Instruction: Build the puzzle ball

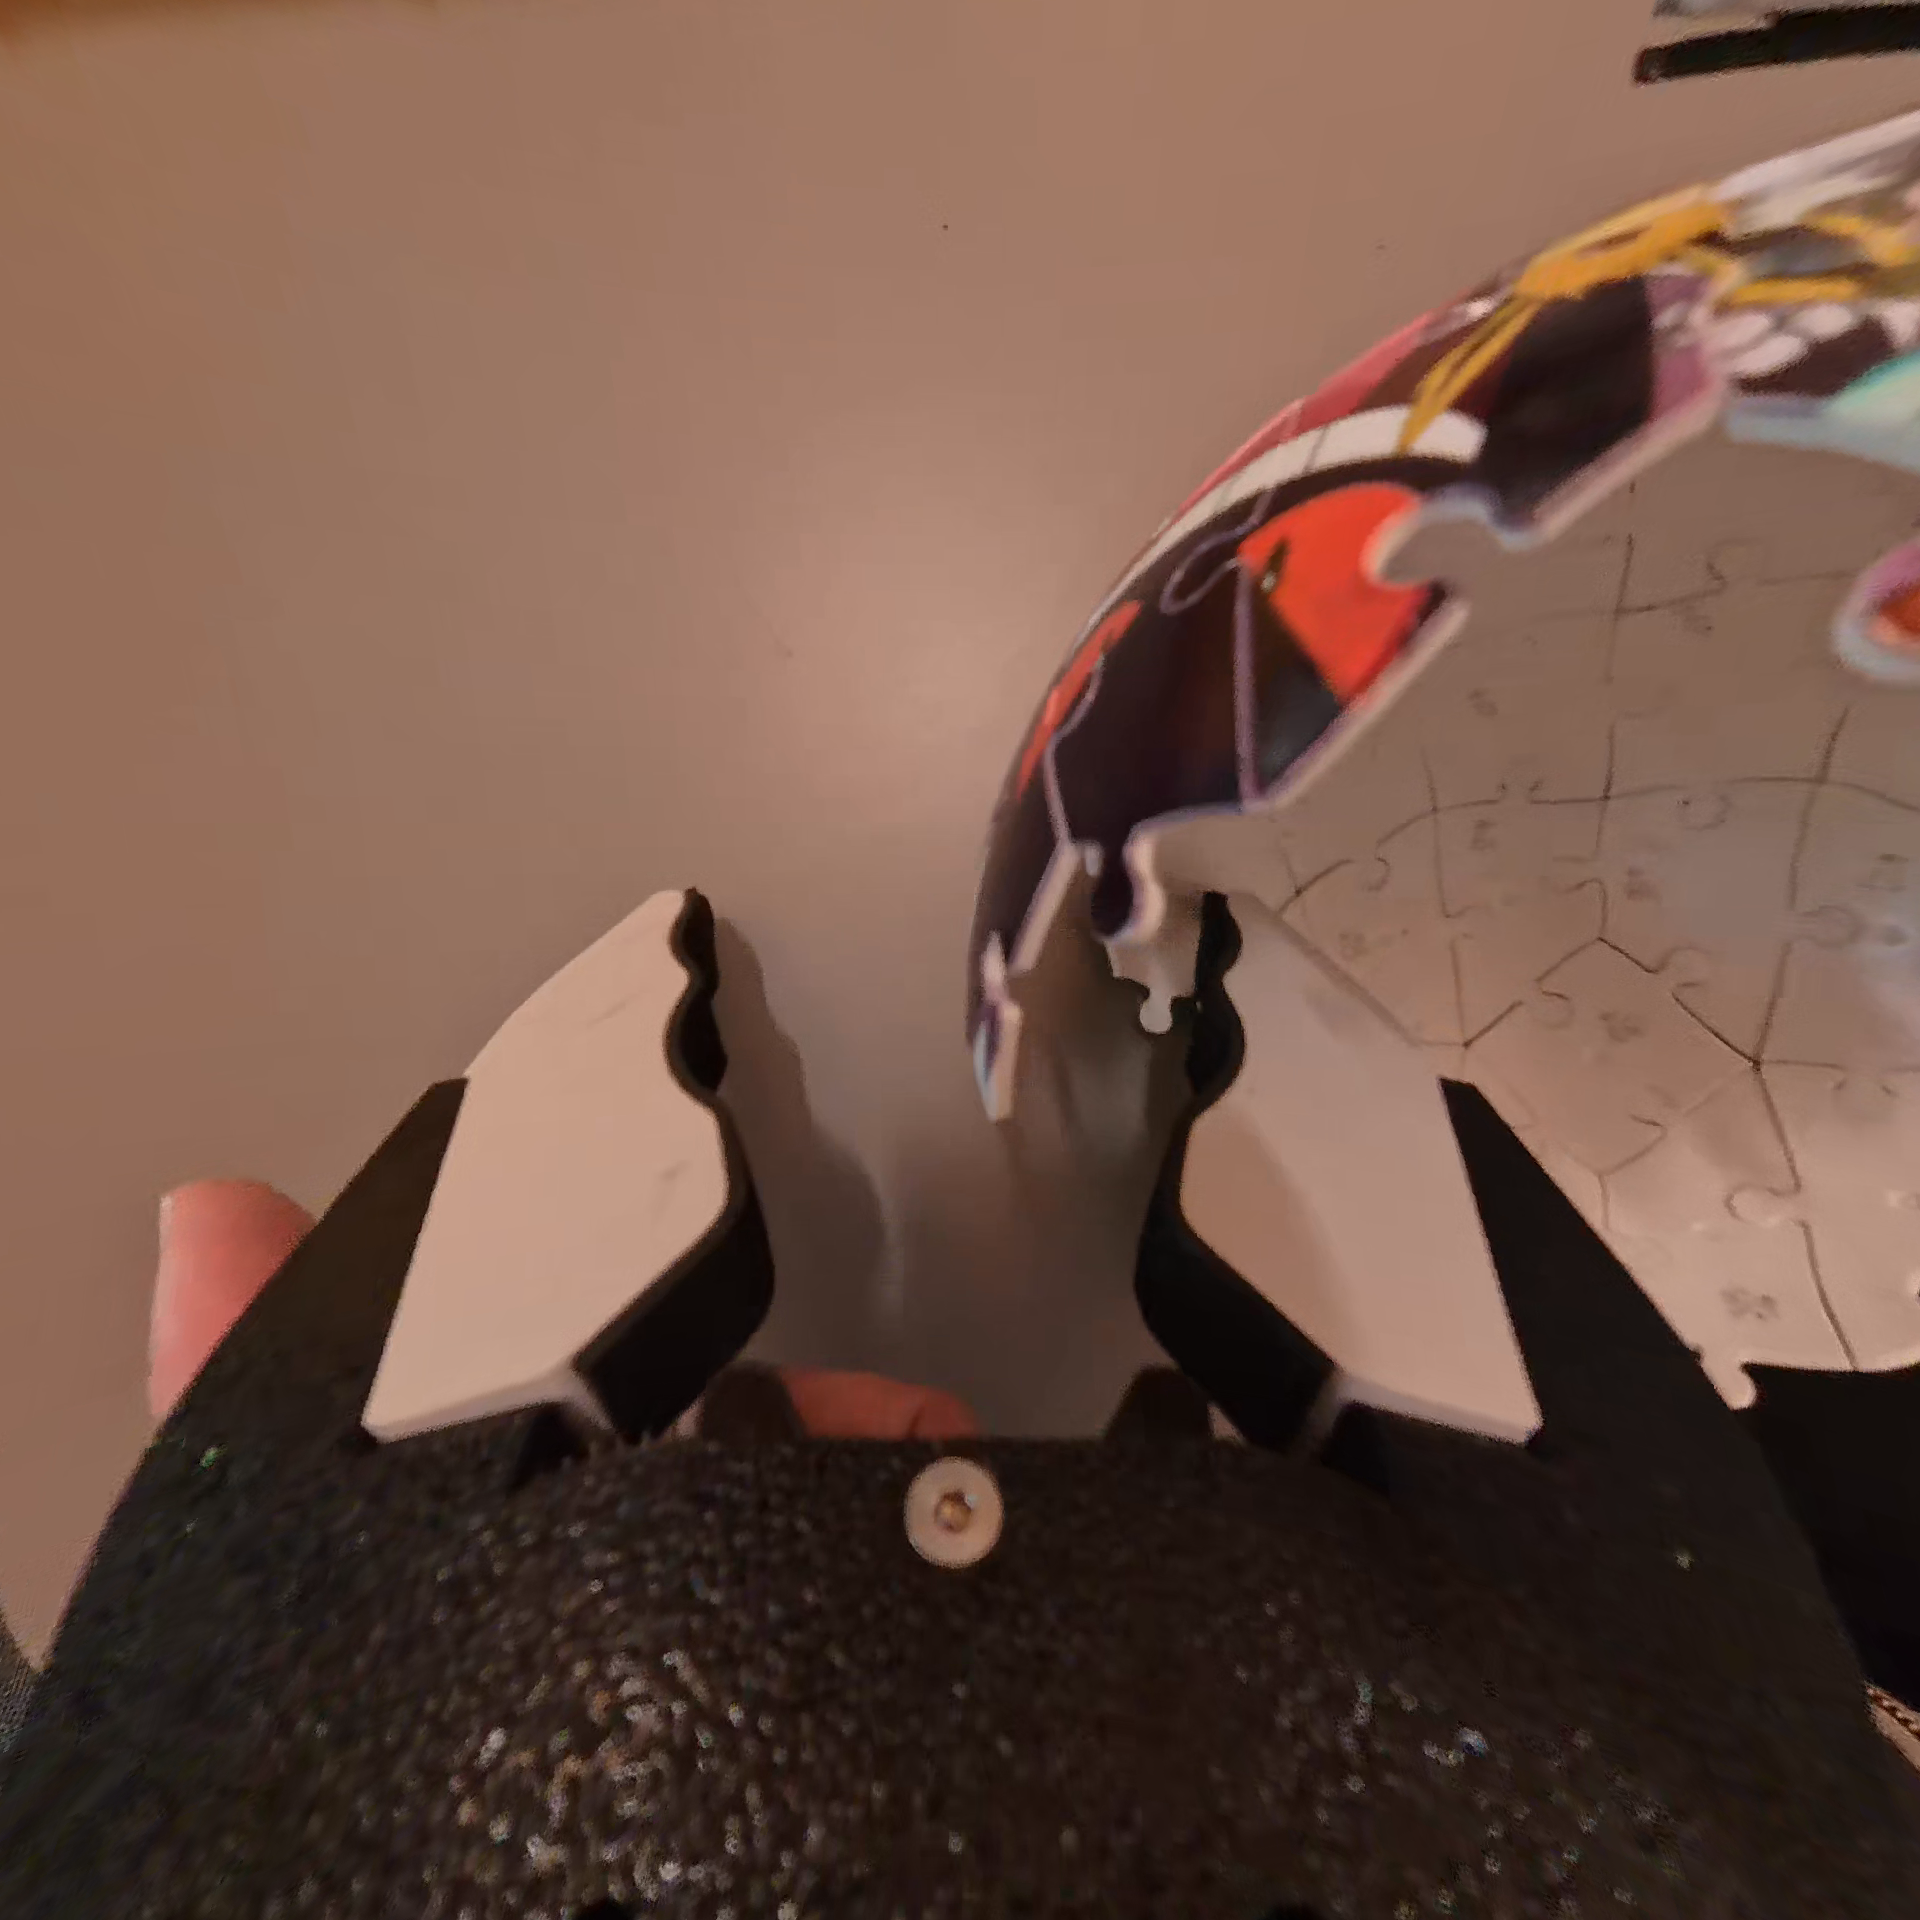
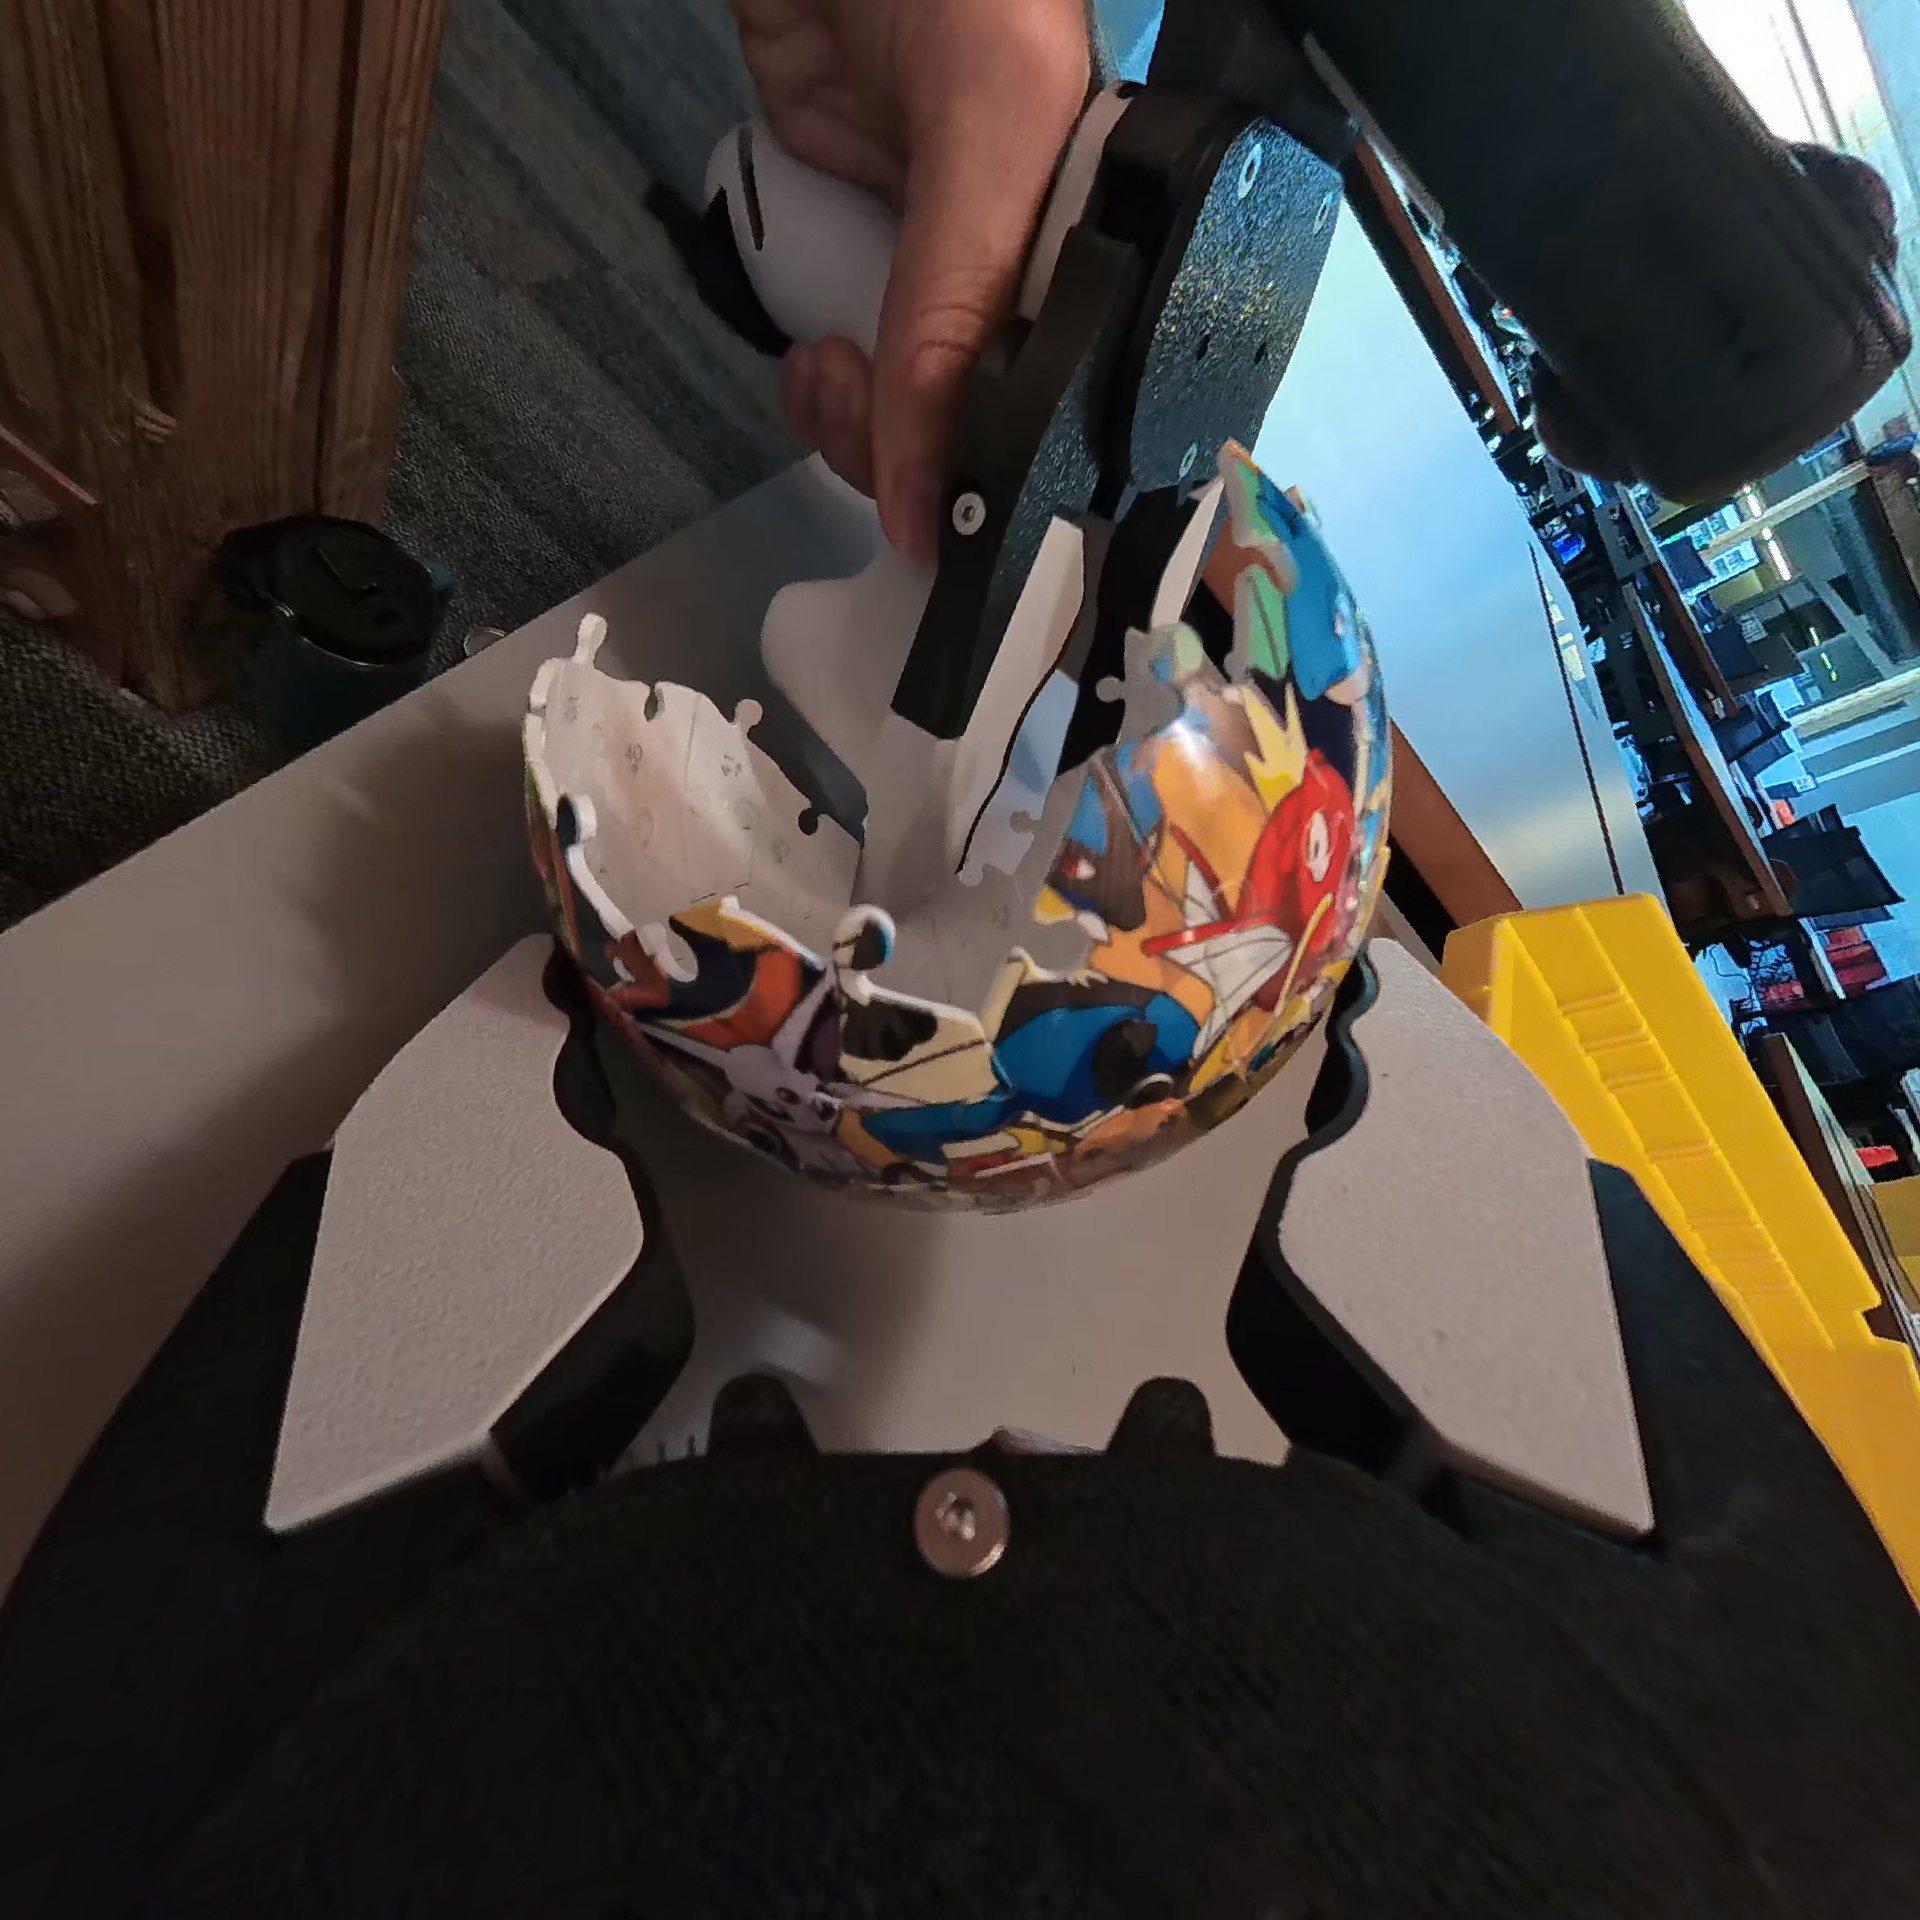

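- Puzzle ball (image 2: pixel 966 997), a half-built shell of curved printed pieces with a jagged open rim and a plain white inside, sits in the middle of the right wrist view on a pale table (image 2: pixel 208 997)
- At the left edge of that view stand a wooden post (image 2: pixel 208 260) and a dark round object (image 2: pixel 322 613) on grey carpet
- Right gripper (image 2: pixel 961 1013) fills the lower part of the frame with its jaws spread wide, one white finger (image 2: pixel 457 1226) on each flank of the shell and pressed against it, so it cradles the ball
- Above centre, a hand (image 2: pixel 925 208) holds the left gripper (image 2: pixel 1013 774), which comes down from the top of the frame into the open bowl
- At the right edge lies a yellow bin (image 2: pixel 1621 1091)
- In the left wrist view the left gripper (image 1: pixel 956 997) has its jaws well apart and grips nothing; its right-hand fingertip touches a white tab on the shell's broken rim
- The puzzle ball (image 1: pixel 1507 831) fills the right half of that frame, printed outside to the left and white inside to the right
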A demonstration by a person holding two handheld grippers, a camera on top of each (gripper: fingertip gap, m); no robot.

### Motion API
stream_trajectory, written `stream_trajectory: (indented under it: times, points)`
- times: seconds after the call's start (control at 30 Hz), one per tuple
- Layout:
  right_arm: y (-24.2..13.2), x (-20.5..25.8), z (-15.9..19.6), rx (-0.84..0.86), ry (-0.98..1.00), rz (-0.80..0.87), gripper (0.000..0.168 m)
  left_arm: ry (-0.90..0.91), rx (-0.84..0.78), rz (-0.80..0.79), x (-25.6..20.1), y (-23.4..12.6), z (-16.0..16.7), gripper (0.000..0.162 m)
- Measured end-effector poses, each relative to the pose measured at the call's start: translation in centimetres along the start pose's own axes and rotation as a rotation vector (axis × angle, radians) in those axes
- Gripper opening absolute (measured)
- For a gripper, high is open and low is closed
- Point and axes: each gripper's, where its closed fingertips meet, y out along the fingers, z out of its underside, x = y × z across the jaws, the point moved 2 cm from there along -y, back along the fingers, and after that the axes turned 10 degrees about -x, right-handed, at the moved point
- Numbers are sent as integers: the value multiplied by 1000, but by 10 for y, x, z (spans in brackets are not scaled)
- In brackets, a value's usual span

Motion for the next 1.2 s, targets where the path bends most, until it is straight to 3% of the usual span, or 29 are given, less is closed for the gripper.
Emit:
stream_trajectory:
  times: [0.17, 1.2]
  points:
    - [0, 0, 1, 0, 1, 1, 132, -53, -36, 65, -6, -1, -3, 89]
    - [4, -4, -2, -35, 59, 10, 131, -19, 117, -29, 8, 4, 2, 109]
